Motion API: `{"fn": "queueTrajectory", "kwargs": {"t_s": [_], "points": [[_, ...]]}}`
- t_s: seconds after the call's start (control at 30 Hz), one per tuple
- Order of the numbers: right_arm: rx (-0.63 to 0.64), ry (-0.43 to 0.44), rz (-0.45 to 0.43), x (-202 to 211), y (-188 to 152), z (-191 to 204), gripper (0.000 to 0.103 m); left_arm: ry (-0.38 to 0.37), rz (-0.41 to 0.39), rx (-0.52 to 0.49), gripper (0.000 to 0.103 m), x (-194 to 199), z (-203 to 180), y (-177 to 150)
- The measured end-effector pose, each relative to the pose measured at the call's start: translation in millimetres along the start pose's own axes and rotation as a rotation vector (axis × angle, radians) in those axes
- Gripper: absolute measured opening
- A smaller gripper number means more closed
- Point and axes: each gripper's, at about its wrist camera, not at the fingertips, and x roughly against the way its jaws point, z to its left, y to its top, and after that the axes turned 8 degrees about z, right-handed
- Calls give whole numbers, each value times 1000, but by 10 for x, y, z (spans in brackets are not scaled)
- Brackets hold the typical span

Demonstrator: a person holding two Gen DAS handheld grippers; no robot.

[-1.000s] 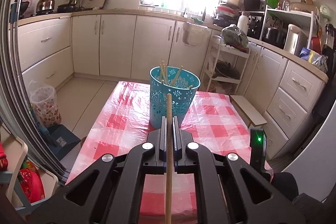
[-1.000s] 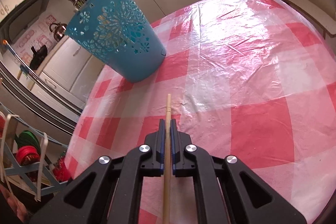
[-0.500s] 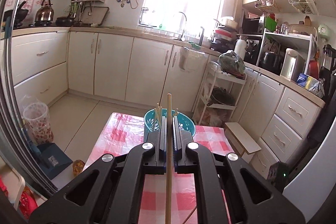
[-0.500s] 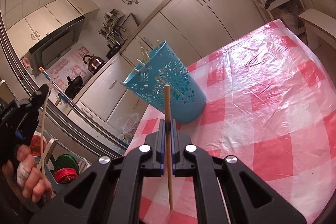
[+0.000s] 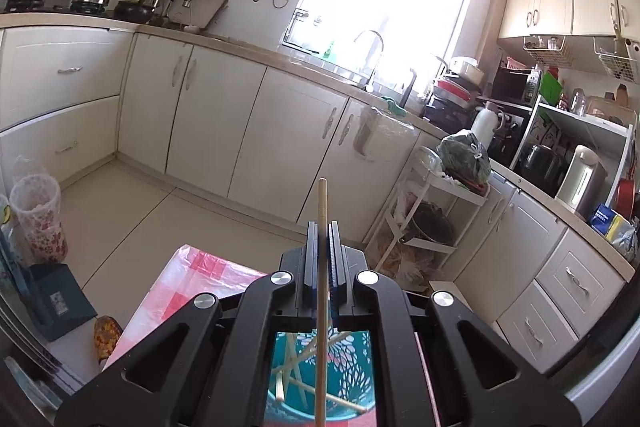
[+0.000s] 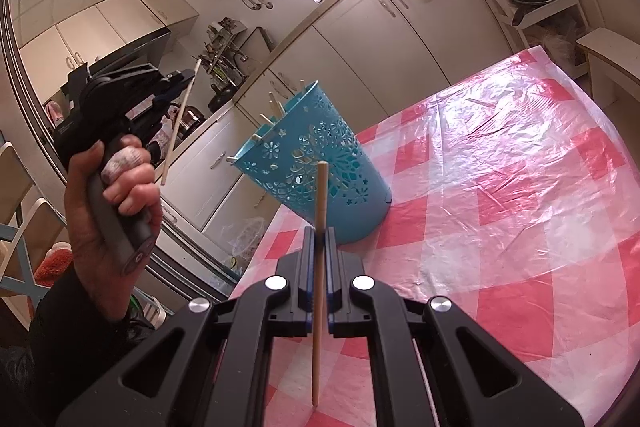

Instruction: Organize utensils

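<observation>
A teal perforated basket stands on the red-checked tablecloth with several wooden chopsticks sticking out of its rim. My right gripper is shut on a wooden chopstick, held above the cloth just in front of the basket. My left gripper is shut on another chopstick and hovers over the basket, whose inside shows under the fingers. In the right wrist view the left gripper sits high to the left of the basket, held by a hand, its chopstick slanting down.
Cream kitchen cabinets and a sink counter run behind the table. A white shelf trolley stands past the table's far end. A bin with a bag sits on the floor at left. A bench is beside the table's right edge.
My left gripper rose and moved forward over the basket, which dropped beneath the fingers. My right gripper lifted its chopstick off the cloth and tilted up toward the basket.
</observation>
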Motion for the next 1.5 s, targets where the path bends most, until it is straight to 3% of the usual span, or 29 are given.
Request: {"fn": "queueTrajectory", "kwargs": {"t_s": [0.23,0.6,0.73,0.87,0.93,1.0,1.1,1.2,1.5], "points": [[-4,9,8,-18,-3,-35,5,12,-17,67,4,-423,67,8],[-25,18,21,-53,2,-76,5,41,-56,43,4,-525,97,-123],[-28,16,20,-55,14,-89,5,53,-23,-11,4,-547,42,-230],[-21,12,10,-30,17,-82,5,85,61,-101,6,-545,-26,-425],[-17,10,6,-18,17,-71,5,95,95,-129,12,-503,-22,-519],[-11,11,0,2,13,-51,5,118,110,-139,33,-383,14,-599],[0,7,-11,23,9,-15,5,136,89,-133,49,-96,94,-654],[8,6,-22,53,10,22,5,150,72,-121,54,206,207,-695],[64,9,-47,125,40,226,5,188,93,-62,56,734,628,-867]]}}
